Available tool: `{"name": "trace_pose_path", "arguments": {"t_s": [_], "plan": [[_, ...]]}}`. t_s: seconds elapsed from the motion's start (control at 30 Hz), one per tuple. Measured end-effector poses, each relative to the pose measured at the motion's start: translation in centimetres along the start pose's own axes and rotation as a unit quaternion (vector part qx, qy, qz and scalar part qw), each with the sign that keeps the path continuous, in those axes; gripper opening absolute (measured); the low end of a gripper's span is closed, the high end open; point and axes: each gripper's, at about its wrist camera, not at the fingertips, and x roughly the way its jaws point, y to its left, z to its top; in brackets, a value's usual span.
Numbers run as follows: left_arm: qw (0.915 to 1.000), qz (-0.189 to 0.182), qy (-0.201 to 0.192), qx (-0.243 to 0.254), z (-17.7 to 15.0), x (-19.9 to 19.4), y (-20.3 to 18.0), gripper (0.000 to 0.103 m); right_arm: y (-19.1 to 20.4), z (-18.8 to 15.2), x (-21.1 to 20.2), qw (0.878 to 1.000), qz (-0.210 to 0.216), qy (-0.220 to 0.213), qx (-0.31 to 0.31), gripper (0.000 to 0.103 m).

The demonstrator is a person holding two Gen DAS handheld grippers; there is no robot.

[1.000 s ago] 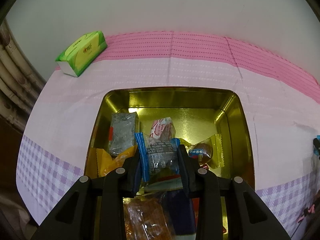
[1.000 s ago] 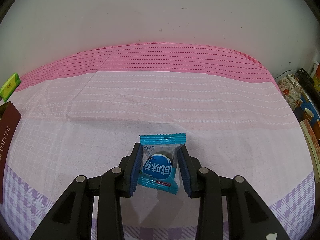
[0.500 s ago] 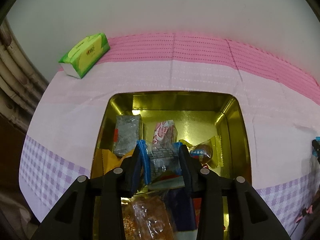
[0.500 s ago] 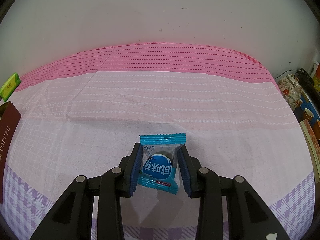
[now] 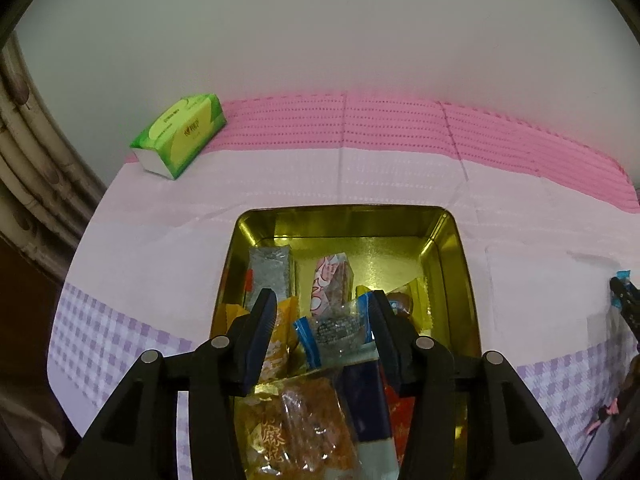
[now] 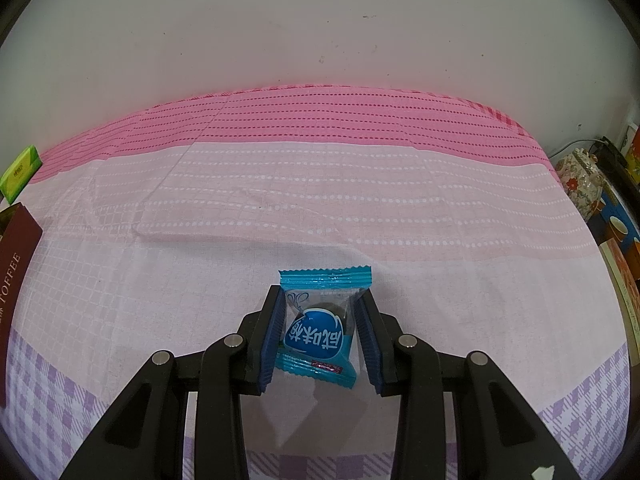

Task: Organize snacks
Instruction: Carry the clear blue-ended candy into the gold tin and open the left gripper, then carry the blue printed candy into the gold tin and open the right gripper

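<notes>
beside the gold tin (image 5: 452, 248) — green tissue pack (image 5: 180, 136), pink tablecloth (image 5: 400, 176)

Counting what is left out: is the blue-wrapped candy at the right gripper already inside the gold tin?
No, the blue-wrapped candy sits over the pink tablecloth.

Domestic room, table under pink and lilac checked tablecloth (image 6: 320, 208) against plain wall, green tissue pack (image 5: 180, 136) at 10 o'clock, floral teapot (image 6: 580, 184) at 3 o'clock.
</notes>
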Motion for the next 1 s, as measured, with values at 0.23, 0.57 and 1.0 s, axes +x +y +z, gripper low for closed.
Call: {"name": "trace_pose_path", "arguments": {"t_s": [0.23,0.57,1.0], "plan": [[0.9997,0.013,-0.017,0.011,-1.0,-1.4,0.8,0.056,0.0,0.0,0.0,1.000,0.000,0.000,0.000,0.034],[0.9992,0.019,-0.034,0.009,-3.3,-3.2,2.9,0.057,0.0,0.0,0.0,1.000,0.001,0.000,0.001,0.034],[0.9971,0.024,-0.070,-0.015,-5.9,-5.6,4.8,0.059,-0.5,0.1,0.1,1.000,0.002,0.001,0.003,0.036]]}}
